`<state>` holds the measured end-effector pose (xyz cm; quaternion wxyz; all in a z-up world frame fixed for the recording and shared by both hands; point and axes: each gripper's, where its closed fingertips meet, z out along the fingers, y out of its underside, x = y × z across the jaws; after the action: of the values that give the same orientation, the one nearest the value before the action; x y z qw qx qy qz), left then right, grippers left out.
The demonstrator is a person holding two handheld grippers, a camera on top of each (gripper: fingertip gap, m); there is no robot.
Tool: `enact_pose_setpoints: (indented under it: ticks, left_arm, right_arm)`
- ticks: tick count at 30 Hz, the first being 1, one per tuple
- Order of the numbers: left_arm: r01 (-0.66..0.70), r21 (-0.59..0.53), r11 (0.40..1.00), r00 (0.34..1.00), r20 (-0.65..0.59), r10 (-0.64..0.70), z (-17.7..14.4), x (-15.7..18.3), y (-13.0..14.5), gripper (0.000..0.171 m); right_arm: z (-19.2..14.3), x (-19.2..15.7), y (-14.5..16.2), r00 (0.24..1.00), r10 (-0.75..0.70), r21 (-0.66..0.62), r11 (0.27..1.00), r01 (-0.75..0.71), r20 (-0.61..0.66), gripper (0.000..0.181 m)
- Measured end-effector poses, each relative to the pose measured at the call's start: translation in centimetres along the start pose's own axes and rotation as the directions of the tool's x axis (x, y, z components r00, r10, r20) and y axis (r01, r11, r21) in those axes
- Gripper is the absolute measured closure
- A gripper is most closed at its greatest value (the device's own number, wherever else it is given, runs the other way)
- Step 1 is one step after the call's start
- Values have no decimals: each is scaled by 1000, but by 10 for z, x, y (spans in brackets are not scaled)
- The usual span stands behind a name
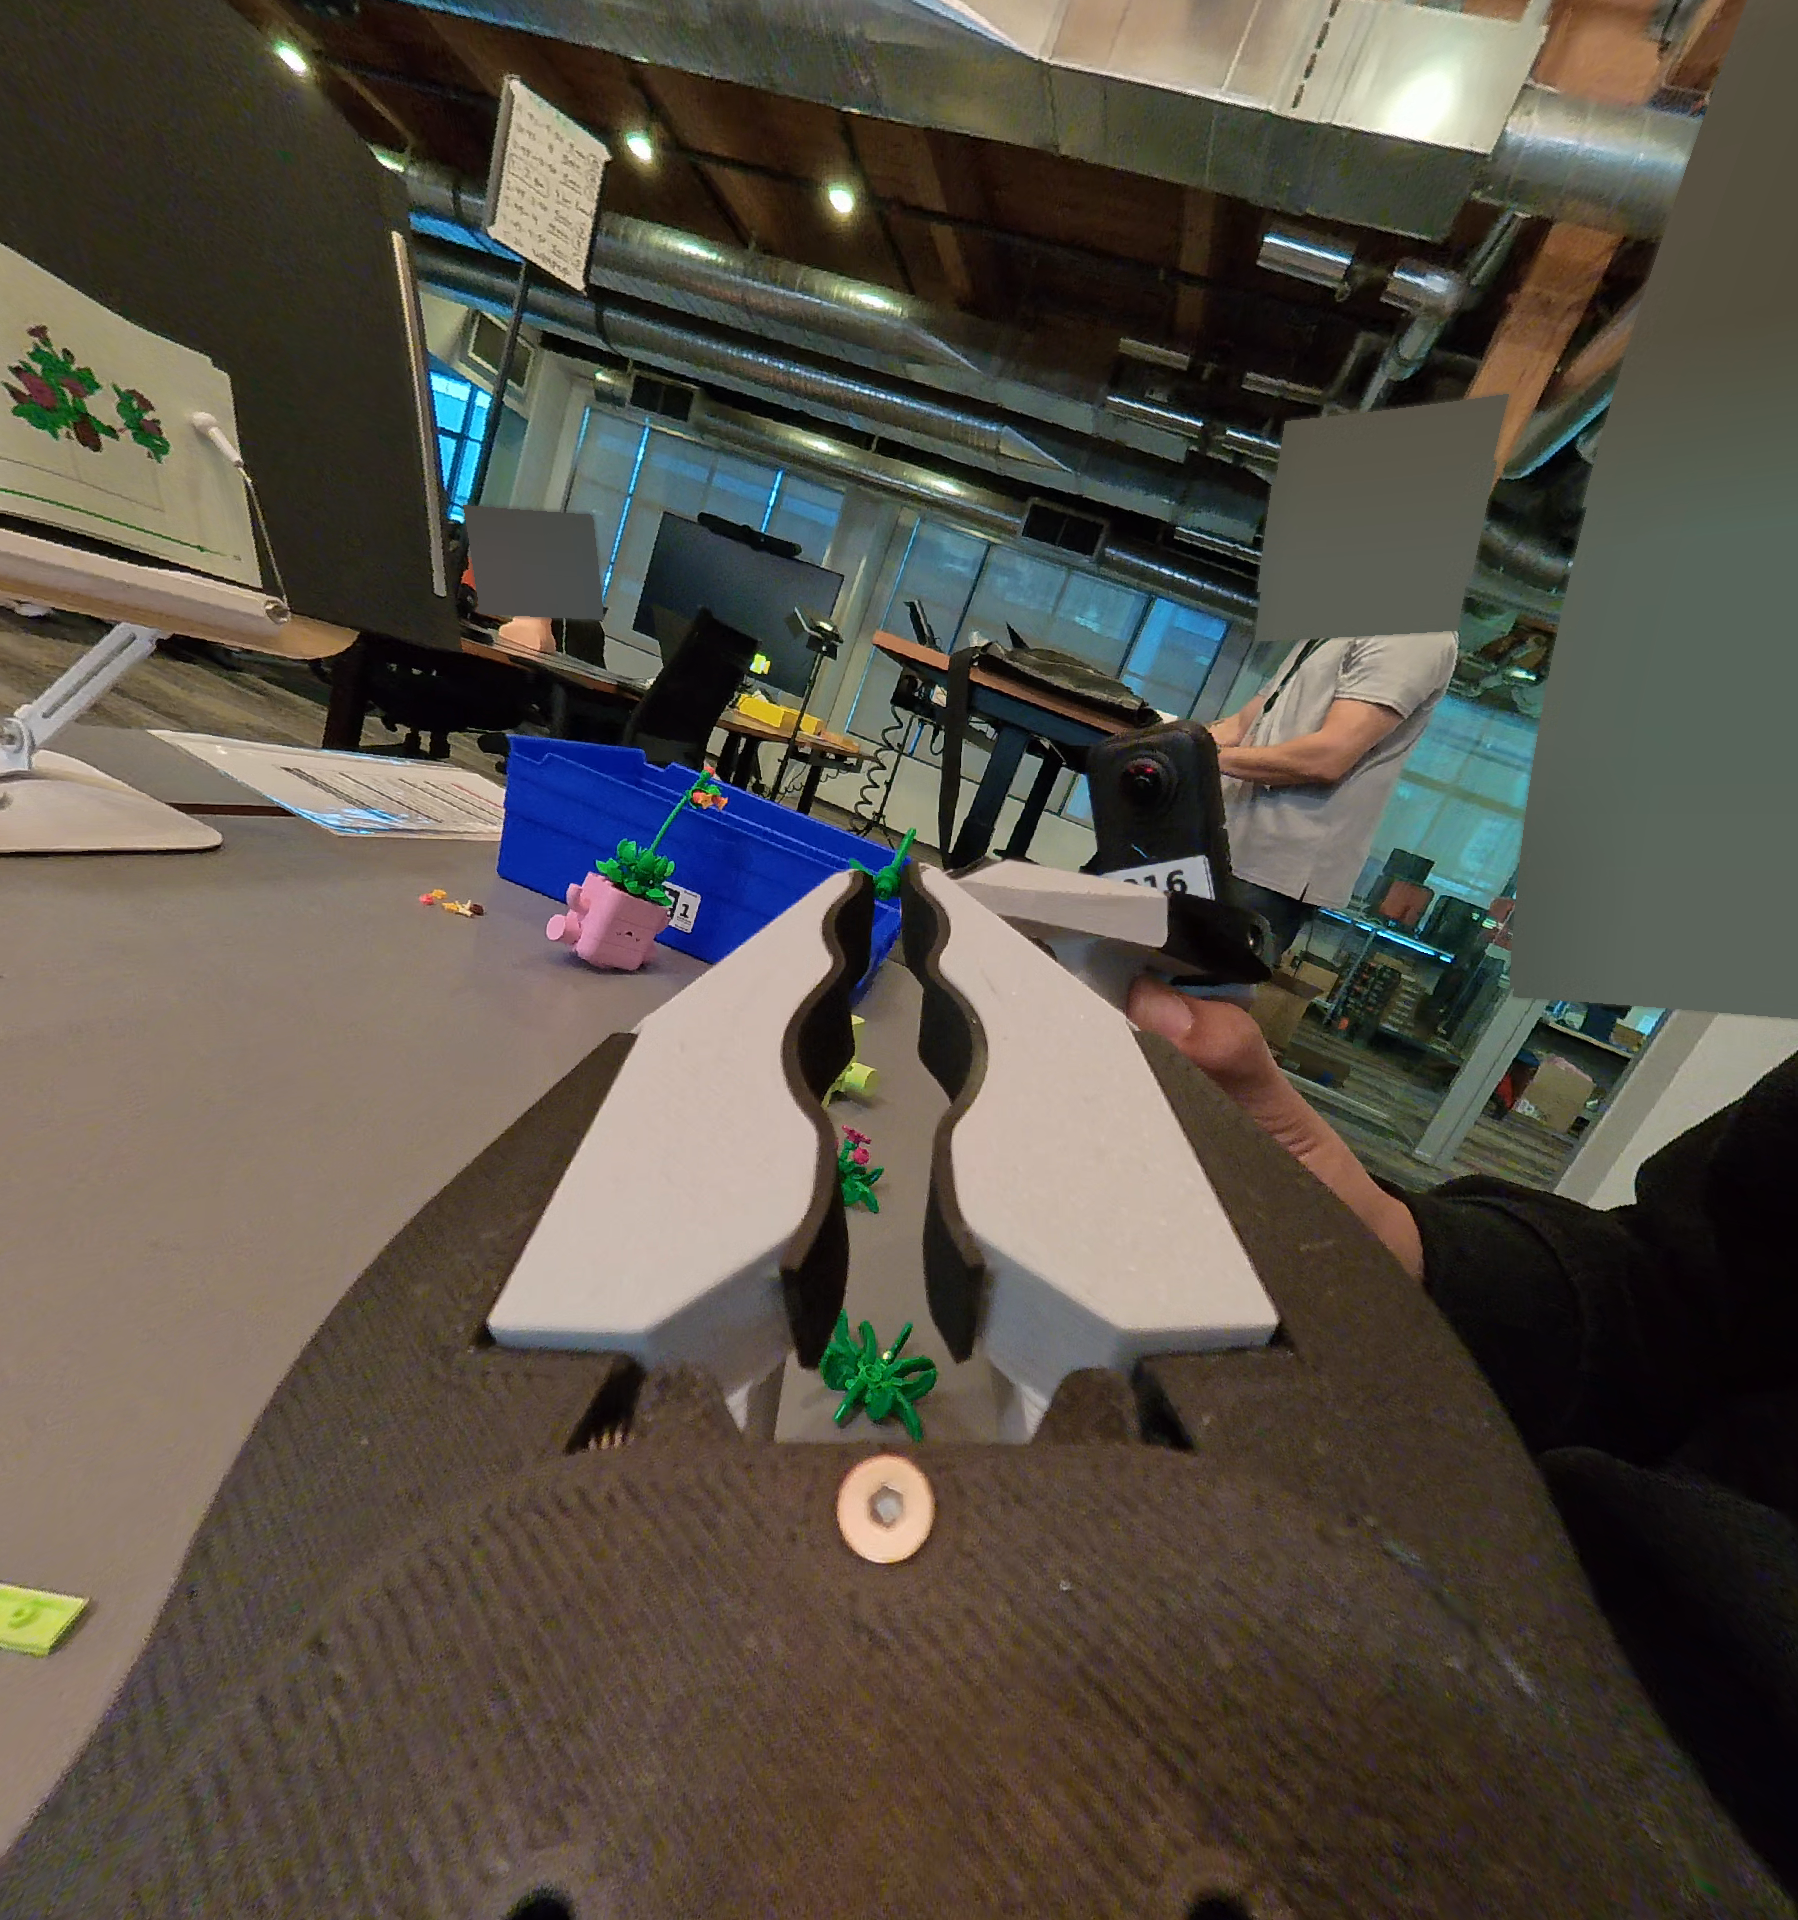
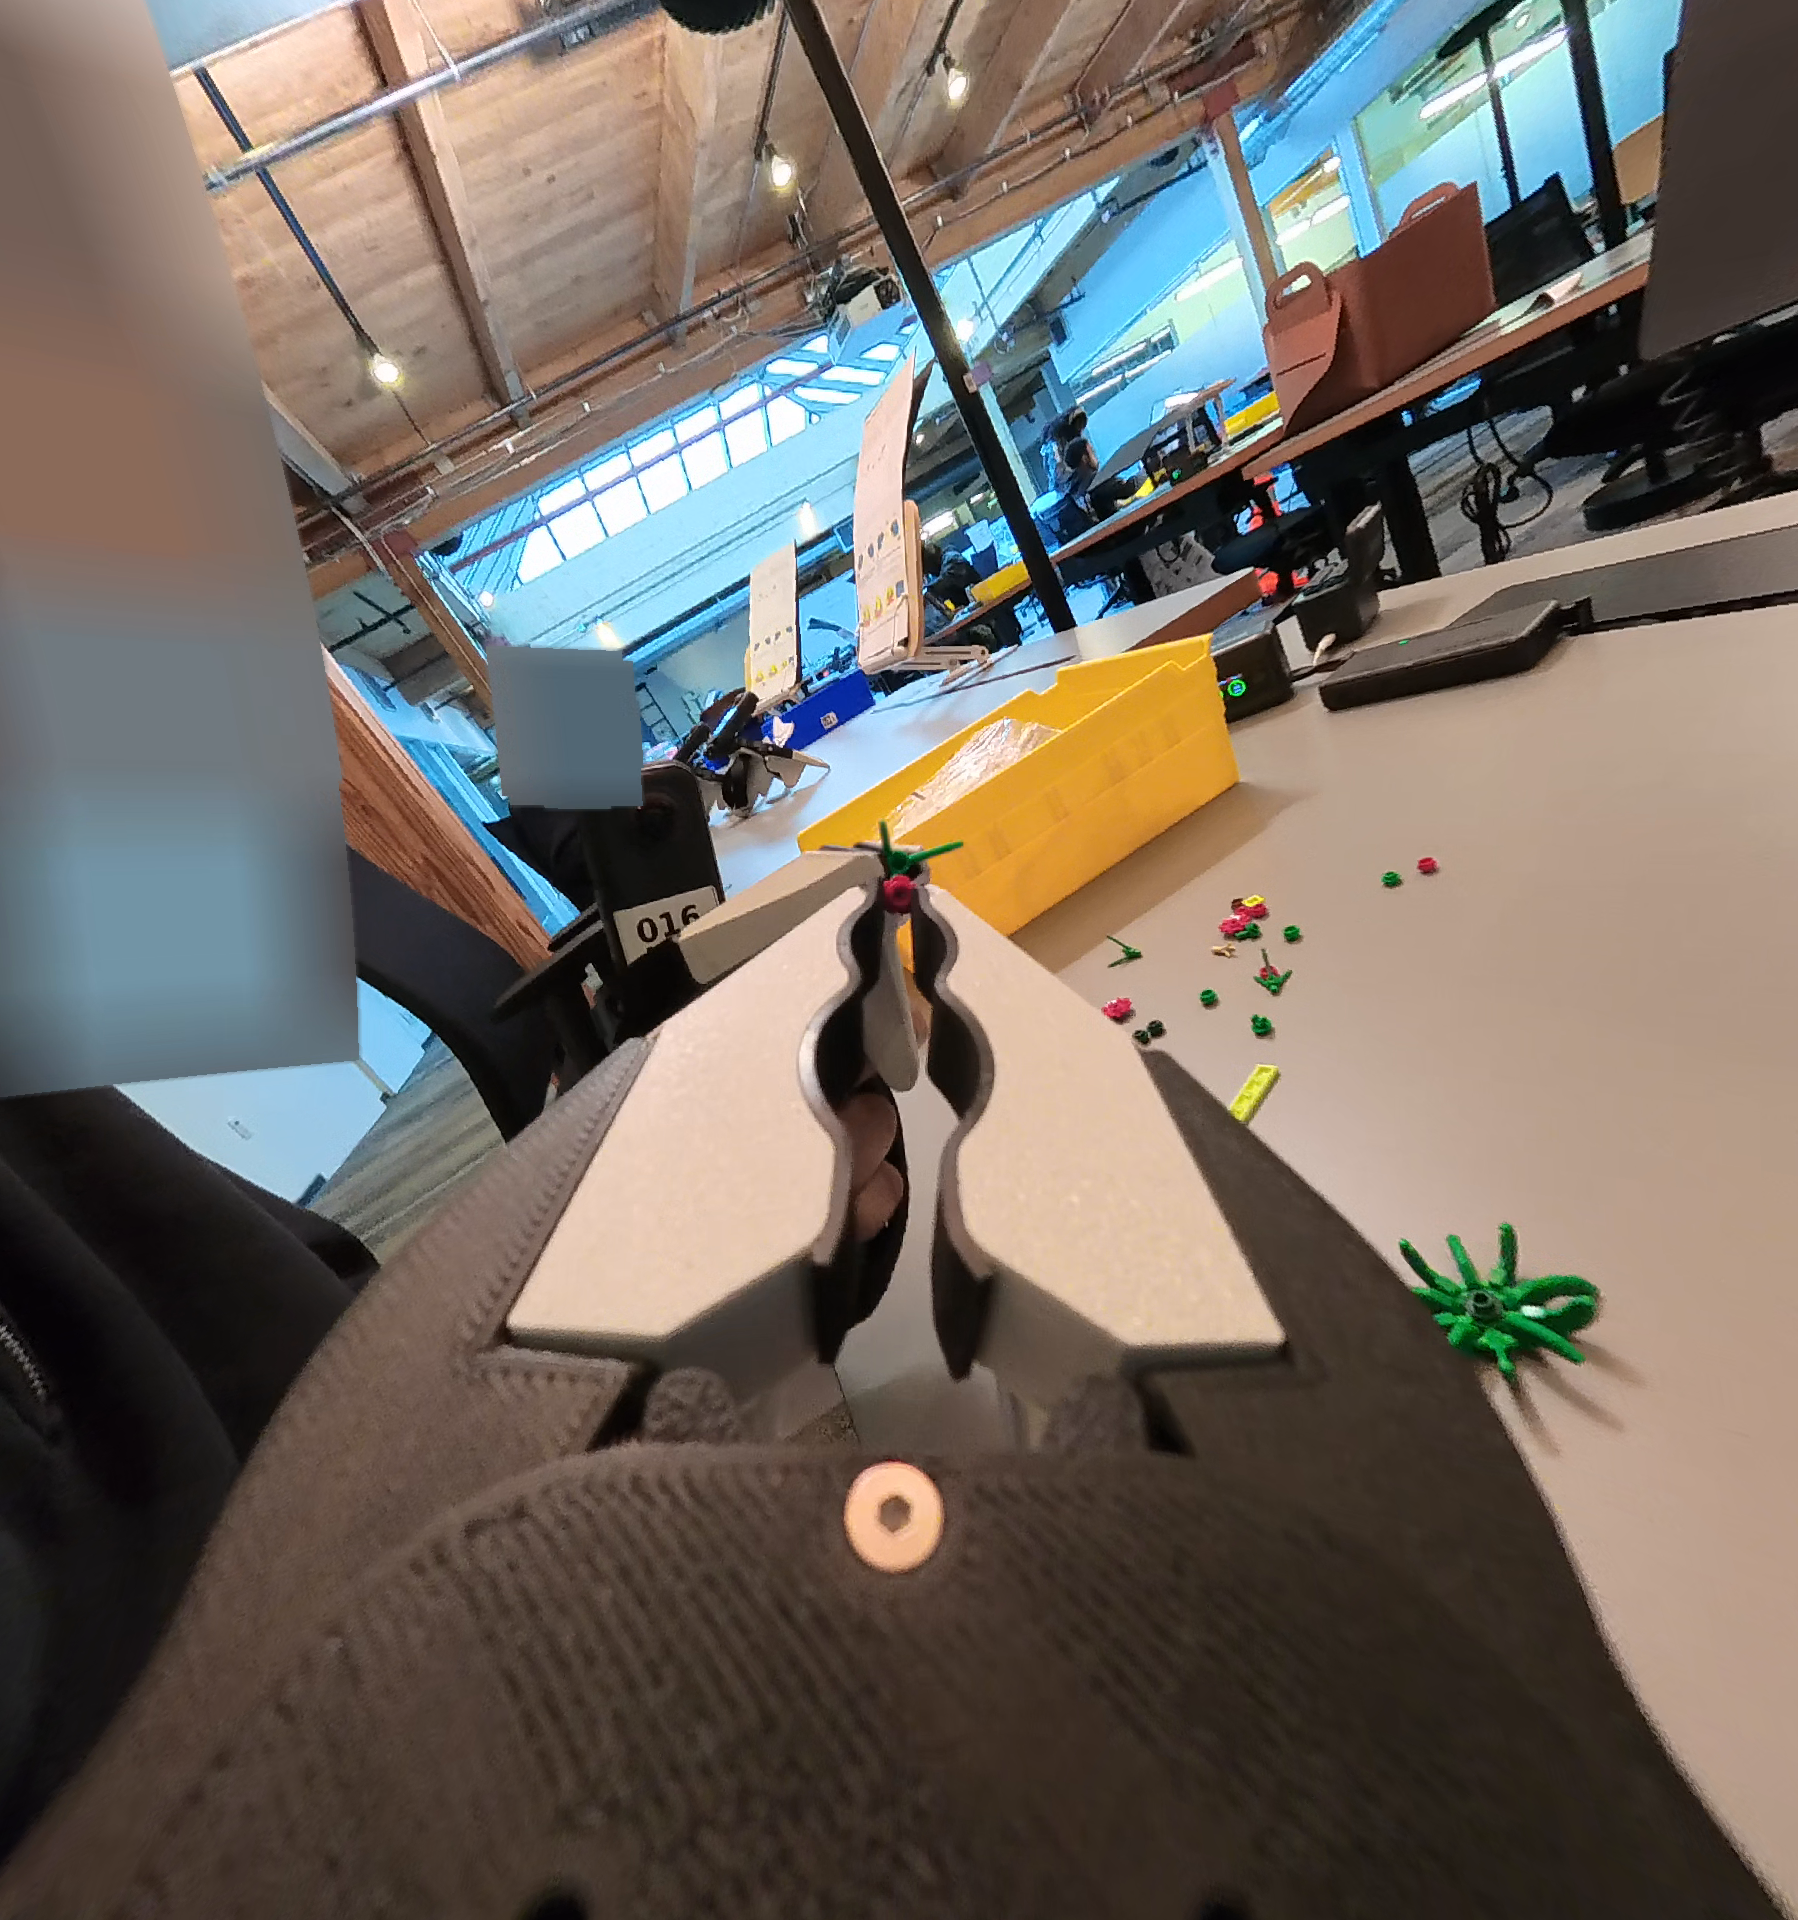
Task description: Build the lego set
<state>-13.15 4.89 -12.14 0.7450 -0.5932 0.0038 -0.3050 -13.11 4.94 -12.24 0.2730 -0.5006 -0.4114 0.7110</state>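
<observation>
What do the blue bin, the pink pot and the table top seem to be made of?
Blue bin: likely moulded plastic, with an even saturated colour, thin walls and a faint sheen. Pink pot: likely hard plastic bricks, glossy, with crisp blocky edges and round side knobs. Table top: smooth matte grey, probably laminate; no grain or reflections show, so the core stays open.

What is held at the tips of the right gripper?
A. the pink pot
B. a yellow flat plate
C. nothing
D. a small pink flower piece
D: in the right wrist view the right gripper is shut on a small pink flower piece, with a green stem piece just above it.
</observation>
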Motion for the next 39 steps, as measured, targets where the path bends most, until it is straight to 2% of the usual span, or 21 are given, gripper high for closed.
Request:
enact_pose_setpoints:
  ticks: [16, 39]
  left_arm:
    - [17, -14, 1000, 1000, -2, -17, 2, 0, 4, 168]
    - [-26, -51, 998, 999, 20, 27, 4, 0, 9, 168]
  right_arm:
    - [-1, -1, -6, 1000, 13, 35, 999, -13, -1, 179]
    - [-5, 2, -3, 998, -57, -77, 996, 54, -38, 178]
